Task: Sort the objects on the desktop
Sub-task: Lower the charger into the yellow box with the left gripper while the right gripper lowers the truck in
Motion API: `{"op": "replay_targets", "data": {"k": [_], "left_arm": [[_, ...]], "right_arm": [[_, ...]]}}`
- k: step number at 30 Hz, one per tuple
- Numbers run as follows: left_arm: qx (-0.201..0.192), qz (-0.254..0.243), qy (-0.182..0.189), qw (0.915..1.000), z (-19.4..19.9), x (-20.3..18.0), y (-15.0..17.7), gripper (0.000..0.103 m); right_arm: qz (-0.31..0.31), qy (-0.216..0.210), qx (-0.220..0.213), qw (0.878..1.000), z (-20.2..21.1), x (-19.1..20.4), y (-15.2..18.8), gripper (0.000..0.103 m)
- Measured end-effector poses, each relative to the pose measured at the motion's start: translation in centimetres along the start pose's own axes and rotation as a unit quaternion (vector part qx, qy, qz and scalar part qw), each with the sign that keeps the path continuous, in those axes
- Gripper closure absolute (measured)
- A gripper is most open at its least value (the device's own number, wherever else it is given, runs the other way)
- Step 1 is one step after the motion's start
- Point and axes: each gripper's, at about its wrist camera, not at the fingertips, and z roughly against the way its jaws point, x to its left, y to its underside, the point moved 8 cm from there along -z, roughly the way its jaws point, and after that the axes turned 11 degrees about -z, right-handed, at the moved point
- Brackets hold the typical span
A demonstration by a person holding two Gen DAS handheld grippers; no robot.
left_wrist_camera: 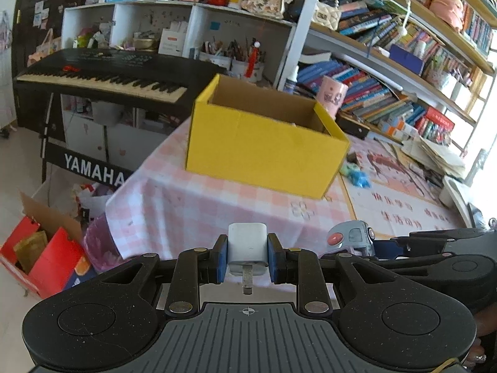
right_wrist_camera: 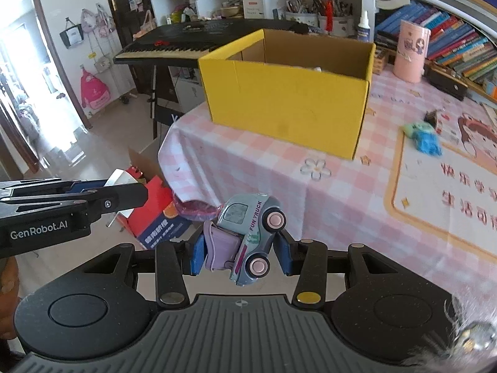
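My left gripper [left_wrist_camera: 247, 256] is shut on a white plug adapter [left_wrist_camera: 247, 244] with its metal prong pointing back at the camera. My right gripper [right_wrist_camera: 240, 253] is shut on a light-blue toy truck [right_wrist_camera: 251, 236] with pink wheels, tipped on its side. An open yellow cardboard box [left_wrist_camera: 264, 146] stands ahead on the pink checked tablecloth [left_wrist_camera: 202, 205]; it also shows in the right wrist view [right_wrist_camera: 289, 102]. Both grippers hover near the table's front edge, short of the box. The left gripper [right_wrist_camera: 77, 199] shows at the left of the right wrist view.
A pink cup [right_wrist_camera: 411, 51] stands behind the box. Blue and green clumps [right_wrist_camera: 425, 138] lie on a printed desk mat [right_wrist_camera: 444, 192] at right. A Yamaha keyboard [left_wrist_camera: 102, 77] stands beyond the table. A red carton [left_wrist_camera: 40, 258] sits on the floor at left.
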Motion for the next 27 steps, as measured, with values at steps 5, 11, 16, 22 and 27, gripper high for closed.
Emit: {"op": "replay_targets", "data": {"k": [5, 11, 16, 22, 27], "left_arm": [[-0.019, -0.011, -0.013, 0.9997, -1.4, 0.9, -3.1, 0.079], [-0.05, -0.019, -0.023, 0.9983, -3.3, 1.1, -7.5, 0.079], [-0.075, -0.028, -0.029, 0.9964, -5.5, 0.8, -11.5, 0.079], [-0.079, -0.037, -0.035, 0.9956, -9.3, 0.3, -14.7, 0.079], [-0.056, -0.037, -0.039, 0.997, -13.0, 0.2, -15.5, 0.079]], "right_arm": [[-0.004, -0.015, -0.026, 1.0, -0.6, -0.5, -3.6, 0.061], [-0.007, -0.031, -0.069, 0.997, -1.1, -1.4, -9.0, 0.061], [-0.004, -0.048, -0.099, 0.994, -1.3, -2.4, -13.9, 0.061], [0.01, -0.055, -0.116, 0.992, -2.8, -4.2, -19.1, 0.061], [0.027, -0.04, -0.103, 0.993, -5.6, -6.4, -21.5, 0.061]]}}
